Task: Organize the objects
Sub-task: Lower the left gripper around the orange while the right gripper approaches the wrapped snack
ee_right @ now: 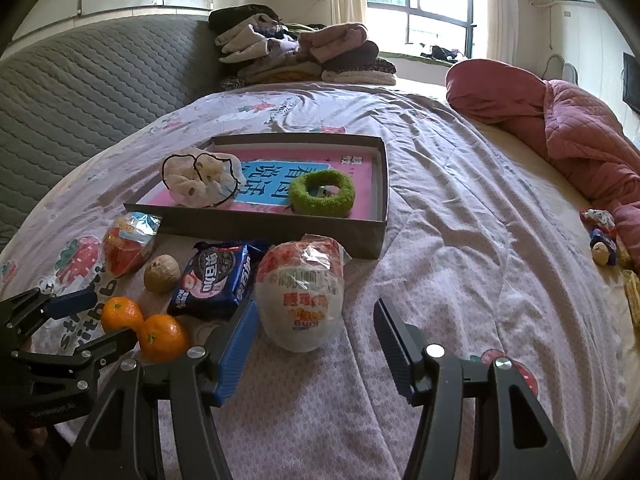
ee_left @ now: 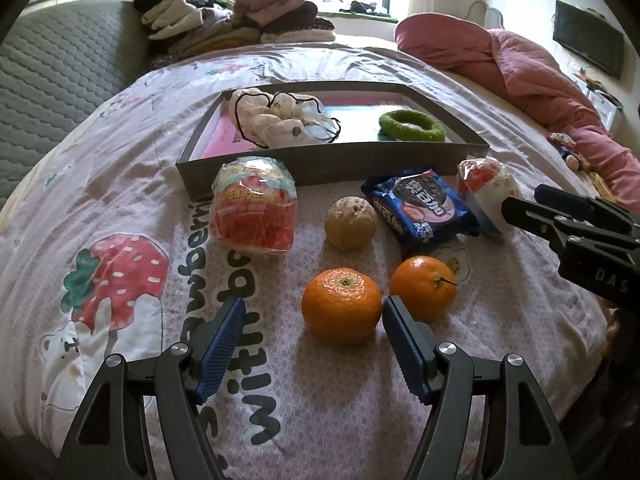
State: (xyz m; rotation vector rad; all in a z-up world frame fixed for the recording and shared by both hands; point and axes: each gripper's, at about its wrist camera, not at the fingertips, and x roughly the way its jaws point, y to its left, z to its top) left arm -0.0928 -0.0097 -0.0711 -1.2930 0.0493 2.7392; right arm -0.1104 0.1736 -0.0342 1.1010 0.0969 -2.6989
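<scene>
On the bed cover (ee_left: 132, 184), just in front of your left gripper (ee_left: 312, 344), lies the near orange (ee_left: 341, 305), a little toward its right finger, with the second orange (ee_left: 423, 287) touching it behind that finger. Your left gripper is the nearer one for this fruit; it is spread wide and holds nothing, and the fruit is round, so no axis matters. Your right gripper (ee_right: 316, 336) is released too, empty, with the white wrapped snack (ee_right: 299, 300) straight ahead, close to its left finger (ee_right: 236, 348). The grey box (ee_right: 256, 228) stands beyond the snacks, already holding two hair ties, so I judge each thing must travel forward into it.
</scene>
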